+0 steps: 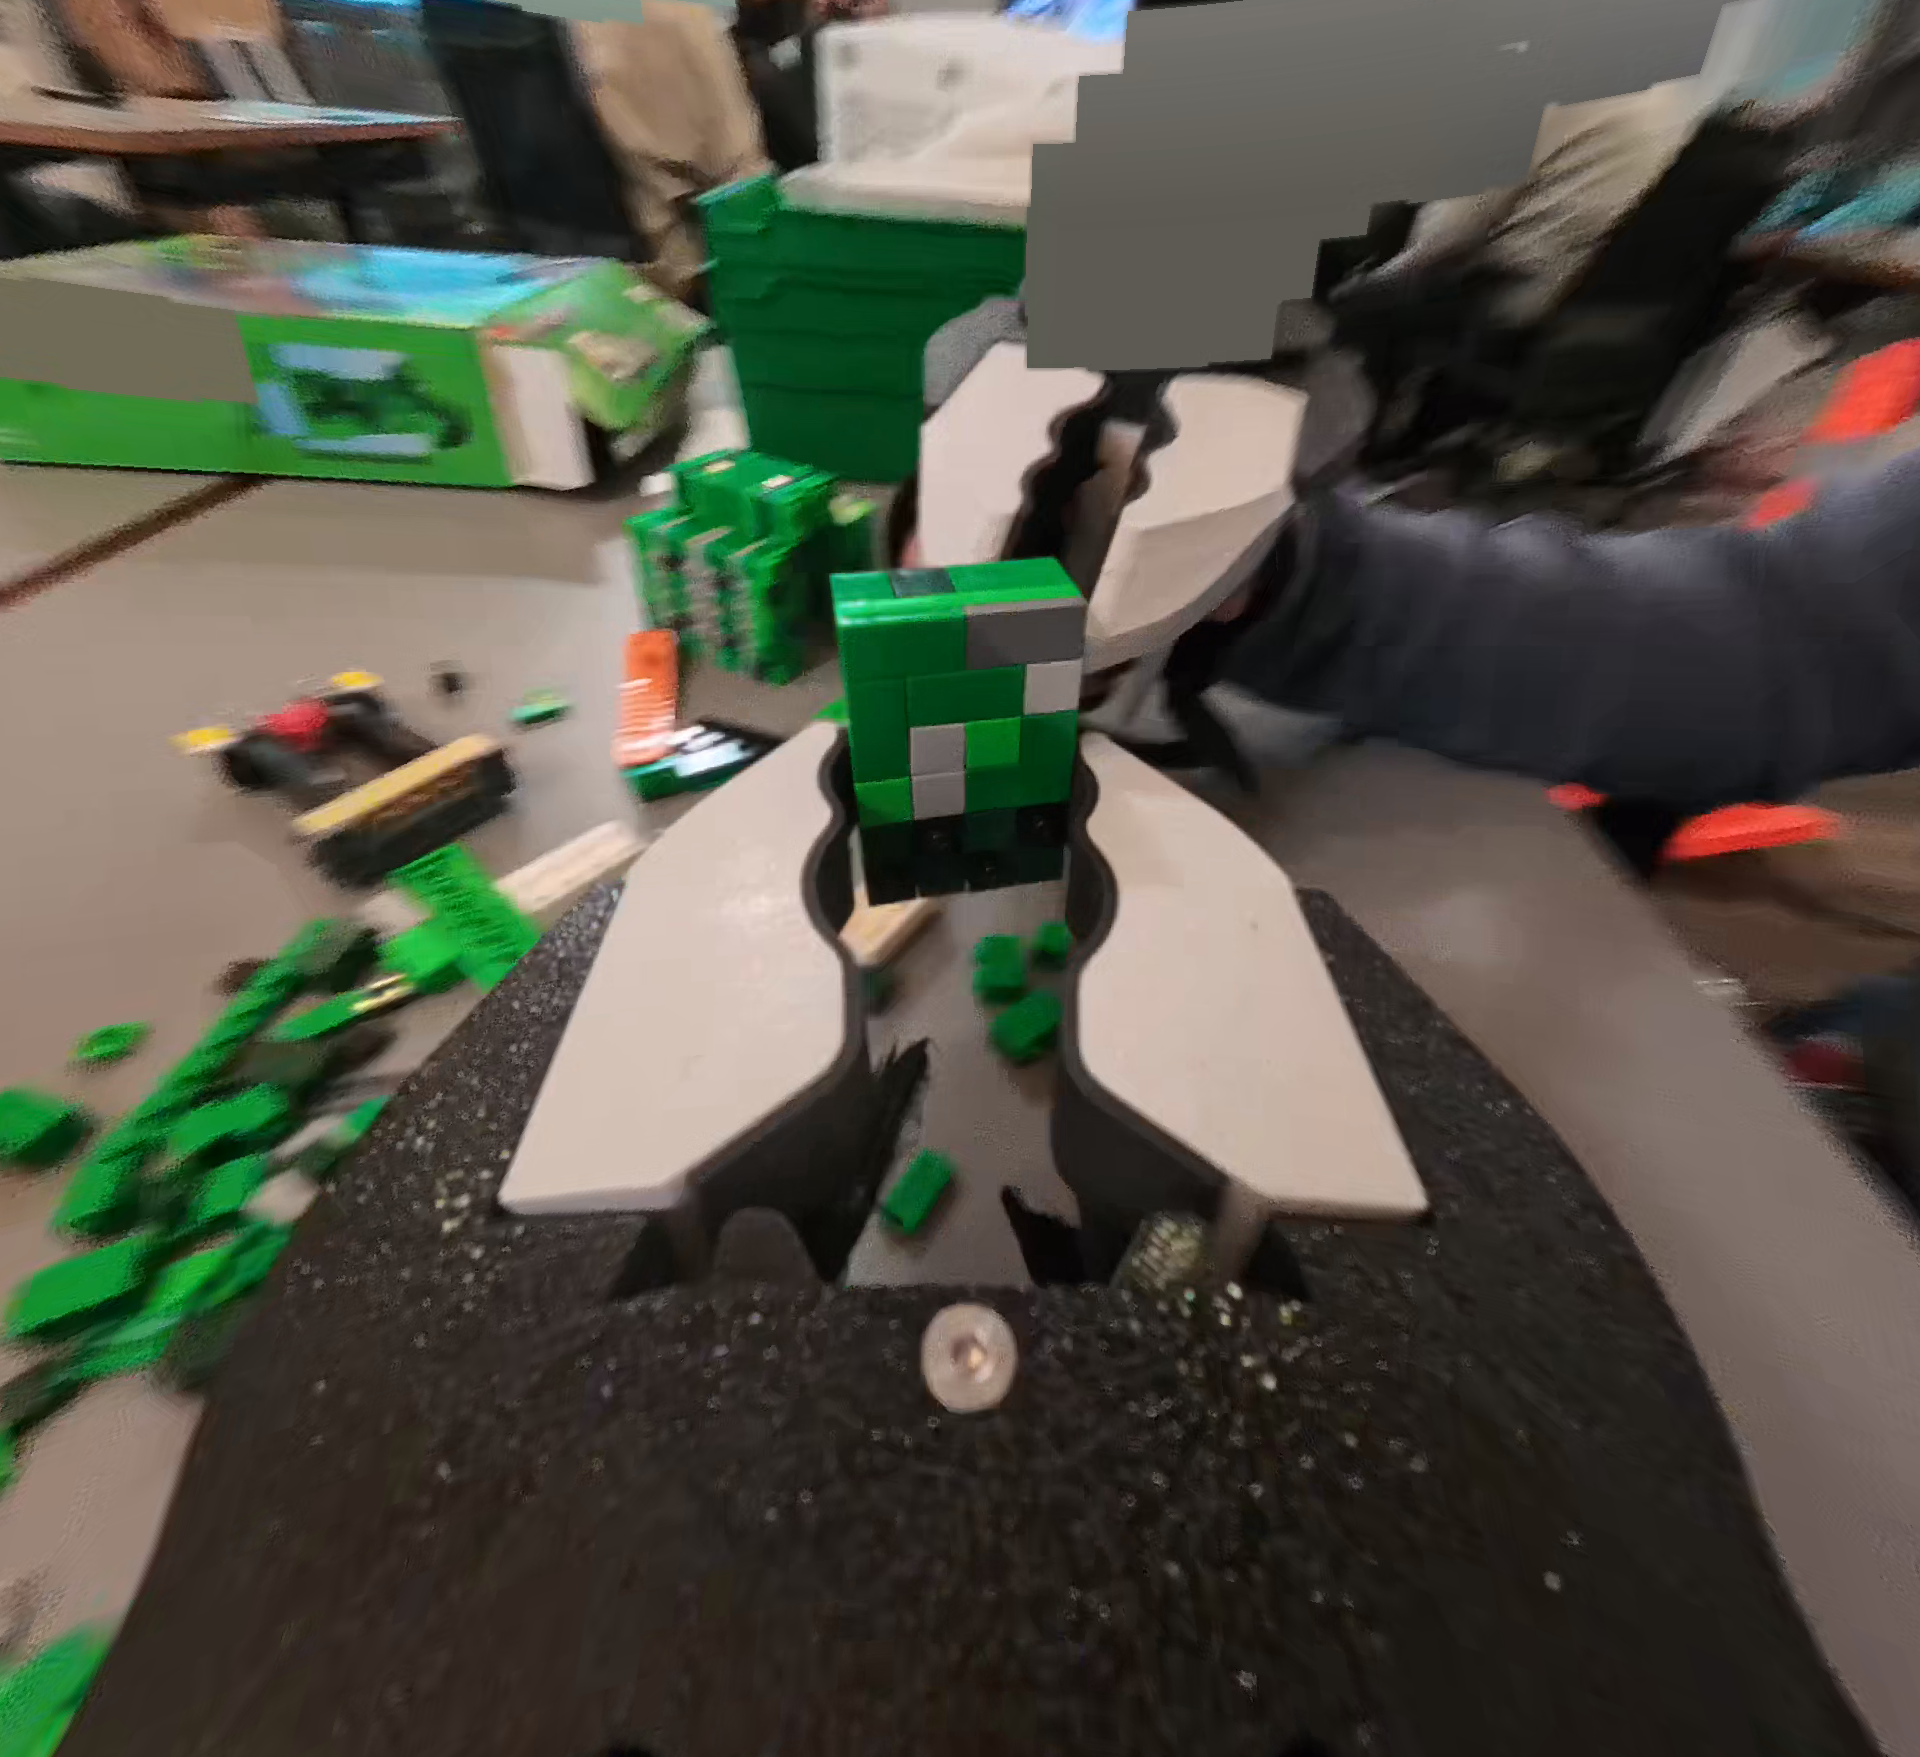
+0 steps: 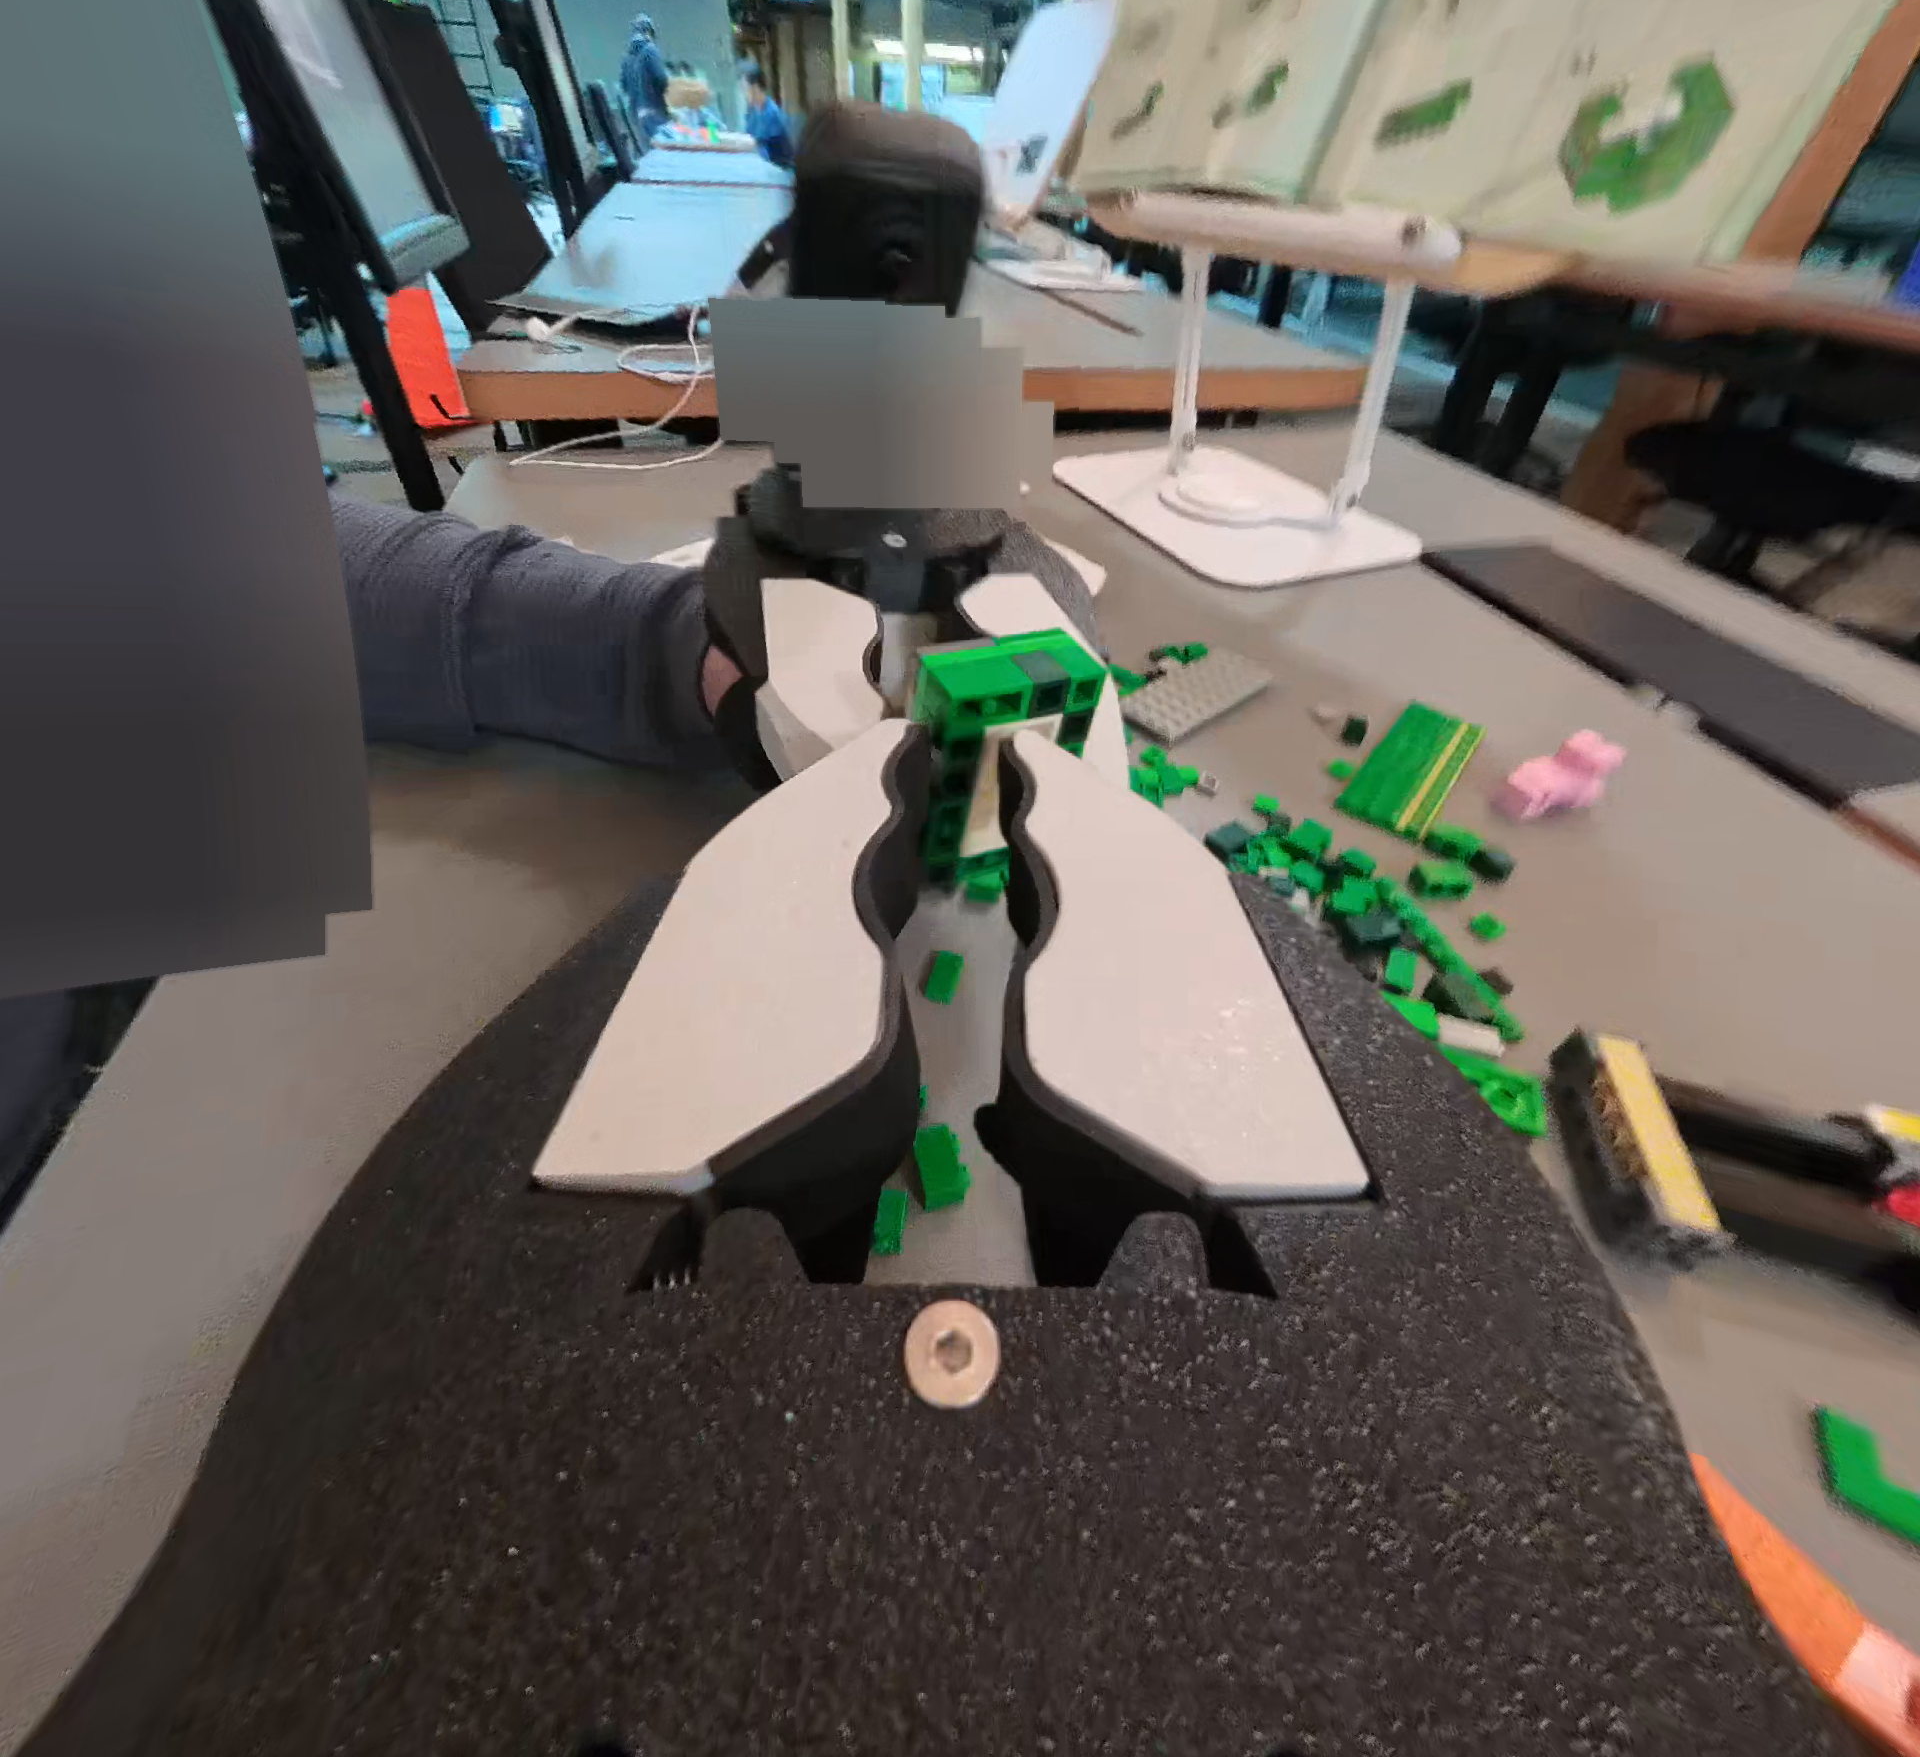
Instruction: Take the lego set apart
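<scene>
I hold the lego block [image 1: 961, 731] above the table [image 1: 312, 616] between both grippers. My left gripper [image 1: 961, 840] is closed on its dark lower rows, jaws parted only by the block's width. My right gripper [image 2: 971, 793] approaches from the opposite side; its jaws are nearly together on the hollow open face of the block [image 2: 997, 731], apparently gripping one wall, though the contact itself is partly hidden.

Handling judgement: the block is light, rigid plastic with smooth, slippery faces. It will not deform, but layers release suddenly under a peel load and small parts may scatter. Grip across flat opposing sides close to a seam; hold the base firmly and lever the upper rows away, not straight apart.

Pose: the two grippers face each other roughly level, tips meeting at the block. A dark sleeve [image 1: 1558, 627] extends in behind the right gripper. Loose green bricks [image 2: 1361, 886] lie on the table below and beside.
</scene>
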`<state>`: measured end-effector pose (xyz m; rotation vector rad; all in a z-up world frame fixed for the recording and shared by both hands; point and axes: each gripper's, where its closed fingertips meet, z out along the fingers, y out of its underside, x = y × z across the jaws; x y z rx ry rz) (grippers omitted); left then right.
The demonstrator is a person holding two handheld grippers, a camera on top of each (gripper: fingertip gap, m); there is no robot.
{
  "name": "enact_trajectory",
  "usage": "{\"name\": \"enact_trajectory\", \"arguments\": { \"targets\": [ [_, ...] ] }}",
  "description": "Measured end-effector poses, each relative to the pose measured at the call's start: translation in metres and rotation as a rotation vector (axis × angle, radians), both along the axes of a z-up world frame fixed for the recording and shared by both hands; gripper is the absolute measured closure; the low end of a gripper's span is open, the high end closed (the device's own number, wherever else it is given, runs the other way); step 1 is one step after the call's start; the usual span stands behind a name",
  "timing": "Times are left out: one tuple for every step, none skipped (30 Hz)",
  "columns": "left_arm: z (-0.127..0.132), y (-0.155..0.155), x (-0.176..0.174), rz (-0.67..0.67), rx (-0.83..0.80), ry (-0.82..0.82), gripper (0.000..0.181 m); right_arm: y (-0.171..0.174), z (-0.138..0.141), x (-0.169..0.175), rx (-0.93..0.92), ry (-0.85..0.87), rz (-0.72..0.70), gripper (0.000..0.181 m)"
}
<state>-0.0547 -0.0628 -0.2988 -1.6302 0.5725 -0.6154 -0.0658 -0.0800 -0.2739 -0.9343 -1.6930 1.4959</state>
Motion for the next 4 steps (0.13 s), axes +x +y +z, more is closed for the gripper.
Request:
{"name": "enact_trajectory", "arguments": {
  "targets": [
    [0.006, -0.007, 0.006, -0.088, -0.023, -0.094, 0.144, -0.002, 0.004, 0.002, 0.017, 0.035, 0.004, 0.161],
    [0.013, -0.015, 0.012, -0.181, -0.054, -0.202, 0.144, -0.003, 0.007, 0.003, 0.017, 0.050, 0.005, 0.151],
    [0.018, -0.023, 0.016, -0.277, -0.098, -0.303, 0.144, -0.005, 0.009, 0.004, 0.004, 0.047, 0.015, 0.143],
    [0.023, -0.030, 0.019, -0.362, -0.142, -0.390, 0.143, -0.007, 0.009, 0.004, -0.011, 0.038, 0.033, 0.137]
  ]
}}
